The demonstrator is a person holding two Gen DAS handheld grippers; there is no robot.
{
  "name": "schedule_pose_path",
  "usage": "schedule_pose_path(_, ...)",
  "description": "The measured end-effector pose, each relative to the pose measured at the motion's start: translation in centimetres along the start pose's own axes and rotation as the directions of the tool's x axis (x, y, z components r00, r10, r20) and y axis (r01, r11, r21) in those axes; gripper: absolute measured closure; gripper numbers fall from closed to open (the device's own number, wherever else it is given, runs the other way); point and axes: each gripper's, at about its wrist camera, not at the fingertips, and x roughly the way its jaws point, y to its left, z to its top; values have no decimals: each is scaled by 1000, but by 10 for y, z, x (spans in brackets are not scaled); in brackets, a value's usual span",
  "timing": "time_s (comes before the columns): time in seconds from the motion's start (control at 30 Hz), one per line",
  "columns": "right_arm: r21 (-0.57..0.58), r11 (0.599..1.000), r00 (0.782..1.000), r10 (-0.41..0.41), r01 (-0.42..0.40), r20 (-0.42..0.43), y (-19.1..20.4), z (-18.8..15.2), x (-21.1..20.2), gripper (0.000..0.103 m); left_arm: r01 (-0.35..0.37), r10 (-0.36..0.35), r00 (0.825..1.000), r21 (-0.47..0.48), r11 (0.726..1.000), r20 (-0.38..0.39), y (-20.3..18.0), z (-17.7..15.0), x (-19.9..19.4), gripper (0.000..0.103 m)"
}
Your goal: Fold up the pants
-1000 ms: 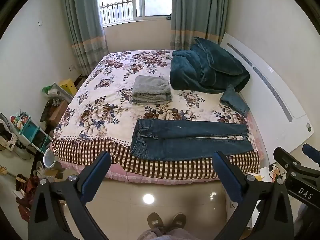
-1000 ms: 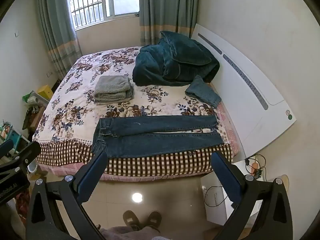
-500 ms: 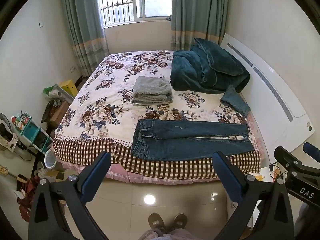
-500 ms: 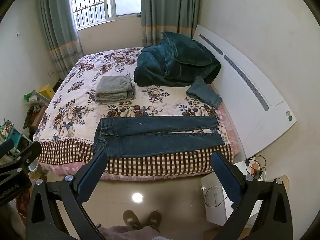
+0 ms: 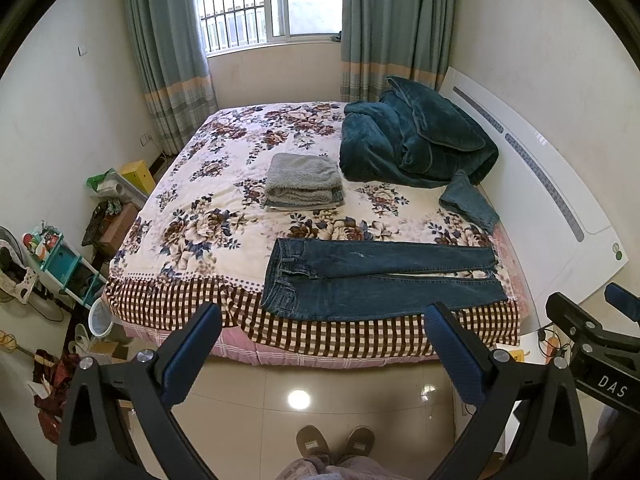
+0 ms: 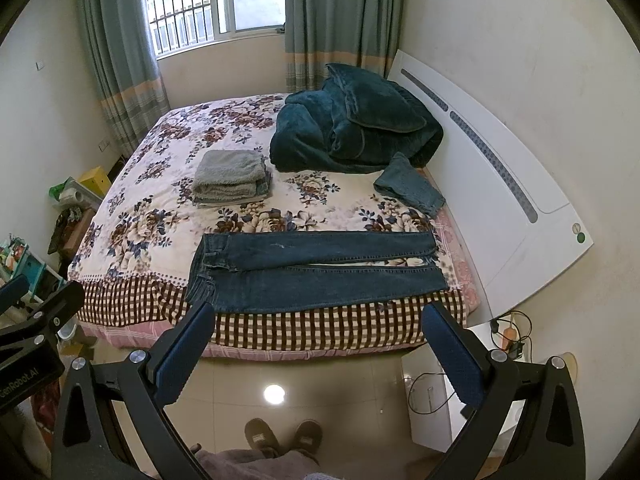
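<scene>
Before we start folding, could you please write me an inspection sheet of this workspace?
Surface: bed, floral cover, checked near edge.
Job's things: jeans flat along that edge, waist left, legs side by side.
Clutter: grey folded stack, teal blanket, small denim piece.
Grippers: left gripper and right gripper open, above the floor, holding nothing.
Cables: cords on the floor by the headboard.
Surroundings: window, curtains, items by the left wall.

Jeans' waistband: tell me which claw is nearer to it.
Left. The left claw hangs over the floor, short of the bed, almost facing the jeans' waistband. The right claw hangs equally short, but farther toward the leg ends.
</scene>
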Motion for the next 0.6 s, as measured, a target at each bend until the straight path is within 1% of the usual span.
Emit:
schedule_pose_path(0.5,-1,1000,1000,1,-1,-1,-2,1,-2,0,-3,3,1000,1,1000,3,-2,-2,1,0)
schedule_pose_path(0.6,-4,1000,1000,0,0,1,2,-2,-7,0,-3,3,1000,0,1000,5,-2,-3,0,0)
